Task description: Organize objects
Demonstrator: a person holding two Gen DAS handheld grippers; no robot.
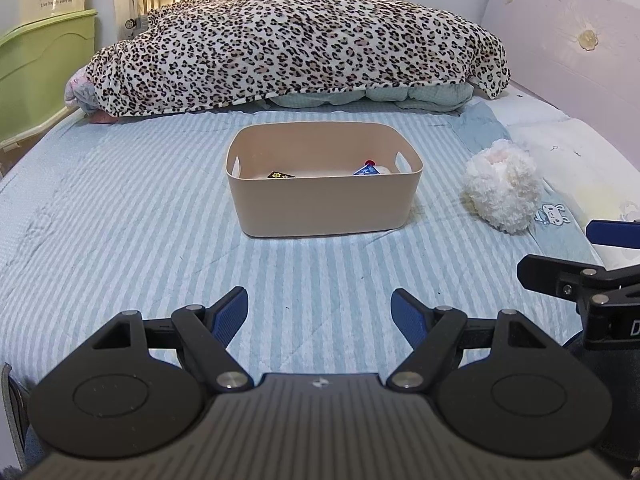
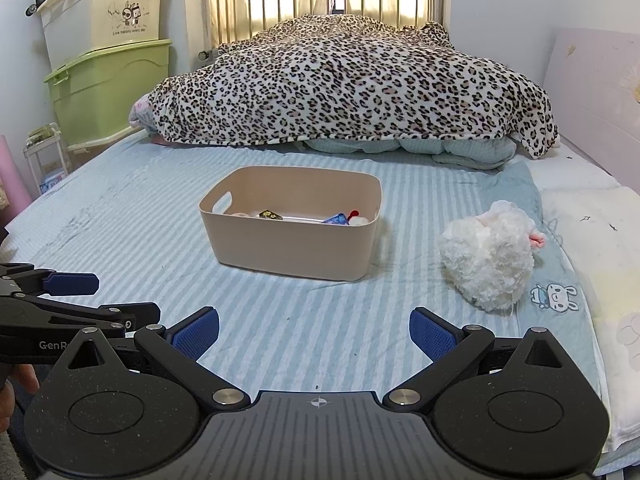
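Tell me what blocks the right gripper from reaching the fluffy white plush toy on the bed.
Nothing visible: only bare striped blue bedsheet lies between the open right gripper and the fluffy white plush toy. The beige plastic bin sits apart, to the toy's left.

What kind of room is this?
Most likely a bedroom. There is a bed with a striped blue sheet, a leopard-print blanket heaped over bedding at the far end, and stacked plastic storage bins beside the bed.

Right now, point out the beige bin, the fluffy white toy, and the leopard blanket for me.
beige bin (image 2: 294,250), right wrist view, on its front wall.
fluffy white toy (image 2: 488,258), right wrist view, on the middle of its fur.
leopard blanket (image 1: 288,44), left wrist view, on its top fold.
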